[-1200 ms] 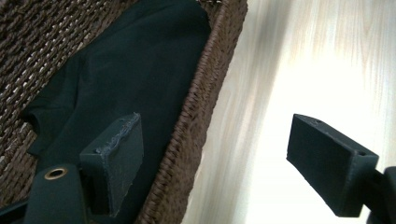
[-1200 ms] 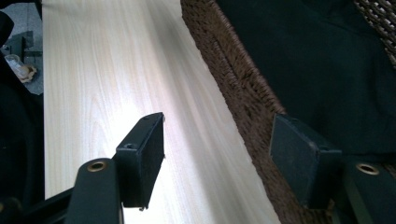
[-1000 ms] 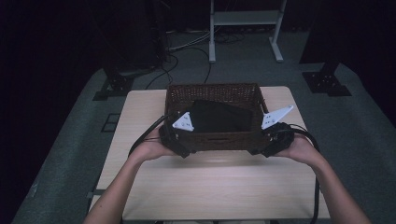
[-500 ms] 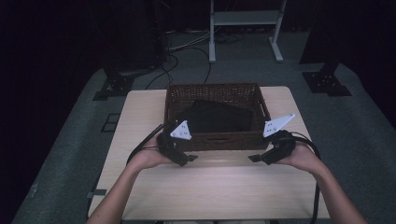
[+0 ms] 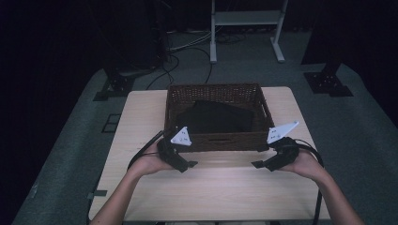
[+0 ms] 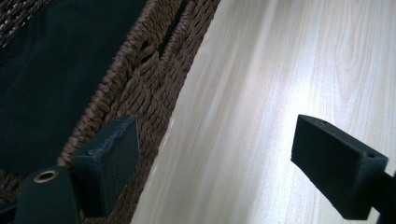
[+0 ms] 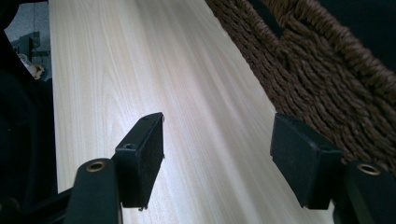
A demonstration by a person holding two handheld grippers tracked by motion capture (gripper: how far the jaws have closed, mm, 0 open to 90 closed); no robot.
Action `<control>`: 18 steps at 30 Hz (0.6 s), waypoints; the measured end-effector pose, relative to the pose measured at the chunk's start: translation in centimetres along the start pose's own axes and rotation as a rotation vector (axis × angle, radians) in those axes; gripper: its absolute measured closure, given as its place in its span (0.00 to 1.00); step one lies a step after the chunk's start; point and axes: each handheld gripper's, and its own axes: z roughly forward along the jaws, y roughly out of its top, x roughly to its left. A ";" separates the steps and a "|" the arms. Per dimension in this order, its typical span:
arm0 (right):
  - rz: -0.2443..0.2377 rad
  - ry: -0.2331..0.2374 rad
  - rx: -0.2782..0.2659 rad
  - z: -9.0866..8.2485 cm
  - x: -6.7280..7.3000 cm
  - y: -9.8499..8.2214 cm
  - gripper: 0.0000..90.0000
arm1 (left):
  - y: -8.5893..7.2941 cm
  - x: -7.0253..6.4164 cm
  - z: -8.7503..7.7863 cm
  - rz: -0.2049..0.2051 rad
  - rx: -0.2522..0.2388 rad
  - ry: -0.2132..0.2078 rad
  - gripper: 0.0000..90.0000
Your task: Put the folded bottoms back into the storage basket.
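Note:
A brown wicker basket (image 5: 220,140) stands at the middle back of the light wood table (image 5: 211,197), with a black cloth (image 5: 216,117) lying in it. My left gripper (image 5: 190,164) hovers low over the table just before the basket's front left corner. It is open with nothing between its jaws, which have just been opening a little. In the left gripper view, the left gripper (image 6: 219,140) has the basket wall (image 6: 154,84) and the cloth (image 6: 56,70) to its left. My right gripper (image 5: 257,165) is open and empty by the front right corner. In the right gripper view, the right gripper (image 7: 219,135) has the basket (image 7: 317,79) to its right.
Bare wood lies between the grippers and the table's near edge (image 5: 206,218). On the dark floor behind the table stand a white frame (image 5: 246,28), loose cables (image 5: 187,51) and two black bases (image 5: 115,86) (image 5: 328,82).
Both hands have drawn back from the basket's front corners toward the person and sunk closer to the tabletop. The basket has stayed in place.

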 end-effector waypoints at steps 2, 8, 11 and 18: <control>0.001 0.000 0.003 0.1 0.0 -0.2 0.37 | -0.3 -0.2 0.1 -0.002 0.001 0.001 0.15; 0.004 -0.003 -0.001 0.2 0.2 -0.7 0.37 | -0.9 -0.6 0.4 -0.007 -0.004 0.000 0.14; 0.006 -0.001 -0.004 0.4 0.4 -1.0 0.37 | -1.3 -0.7 0.5 -0.014 -0.006 0.004 0.13; 0.017 0.003 -0.003 0.8 0.5 -1.8 0.37 | -2.3 -0.9 0.6 -0.029 -0.010 0.007 0.12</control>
